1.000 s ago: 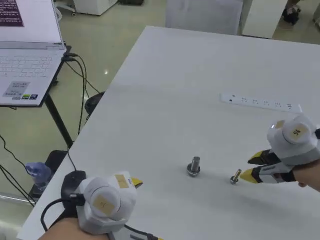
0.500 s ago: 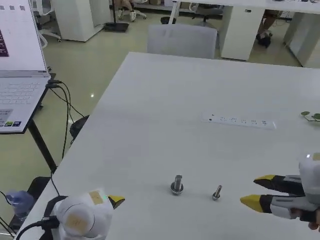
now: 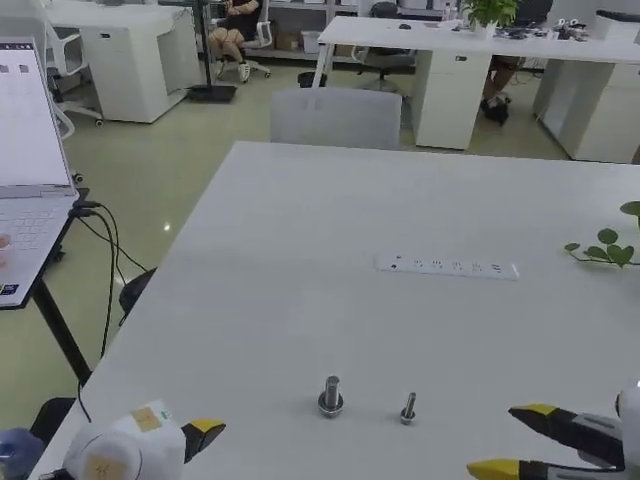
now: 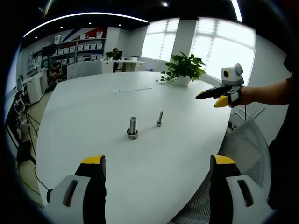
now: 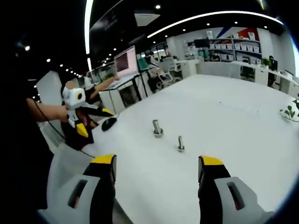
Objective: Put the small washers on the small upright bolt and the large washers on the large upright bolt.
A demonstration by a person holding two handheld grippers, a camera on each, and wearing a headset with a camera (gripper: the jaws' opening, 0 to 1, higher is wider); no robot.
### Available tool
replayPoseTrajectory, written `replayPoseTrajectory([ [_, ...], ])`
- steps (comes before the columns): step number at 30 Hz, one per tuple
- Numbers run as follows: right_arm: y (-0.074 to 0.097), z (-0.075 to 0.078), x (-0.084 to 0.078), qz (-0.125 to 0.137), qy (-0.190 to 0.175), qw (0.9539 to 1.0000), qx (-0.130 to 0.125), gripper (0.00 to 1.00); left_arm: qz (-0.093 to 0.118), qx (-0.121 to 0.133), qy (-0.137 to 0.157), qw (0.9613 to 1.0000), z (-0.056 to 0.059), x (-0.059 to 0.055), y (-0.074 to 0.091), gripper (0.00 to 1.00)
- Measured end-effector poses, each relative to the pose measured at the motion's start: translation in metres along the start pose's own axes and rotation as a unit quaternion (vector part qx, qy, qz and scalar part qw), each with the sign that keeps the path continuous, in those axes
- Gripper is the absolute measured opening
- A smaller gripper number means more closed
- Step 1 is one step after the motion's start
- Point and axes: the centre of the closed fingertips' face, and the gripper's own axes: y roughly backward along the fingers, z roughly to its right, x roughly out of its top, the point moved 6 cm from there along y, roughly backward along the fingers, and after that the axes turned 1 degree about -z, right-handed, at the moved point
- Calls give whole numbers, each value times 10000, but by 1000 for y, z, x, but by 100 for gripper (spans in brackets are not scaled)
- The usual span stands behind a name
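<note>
1. Washers, if any are on already, would be at the foot of the large bolt (image 3: 331, 396). There's a wider ring around the shaft there, but it's too small for me to say if that's washers or just the bolt head.
2. The small bolt (image 3: 408, 408) stands just beside it, on its right in the head view. Both are upright near my edge of the white table (image 3: 300, 250), roughly between my two tools.
3. Left gripper (image 4: 158, 161): jaws spread wide with nothing in them, down by the table's near-left edge.
4. Right gripper (image 5: 157, 160): also spread and empty, off to the right and well apart from the bolts.
5. Handling guess: washers like these should be thin, hard, light, slick steel that lies flat, so they're tough to get under. I'd pinch across the outer rim, keep it level, and lower the hole over the bolt tip.
6. The small bolt looks tippy to me, so no sideways nudges.
</note>
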Motion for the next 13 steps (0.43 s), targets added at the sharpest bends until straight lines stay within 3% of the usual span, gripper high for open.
replayPoseTrajectory([
  [6, 6, -5, -16, 57, 36, 9999, -92, 87, -30, -8, 20, 10000, 5, -6, -3, 93],
  [13, 9, -9, -21, 92, -41, 9999, -27, 92, 58, 56, 218, 9997, 7, -5, -1, 93],
])
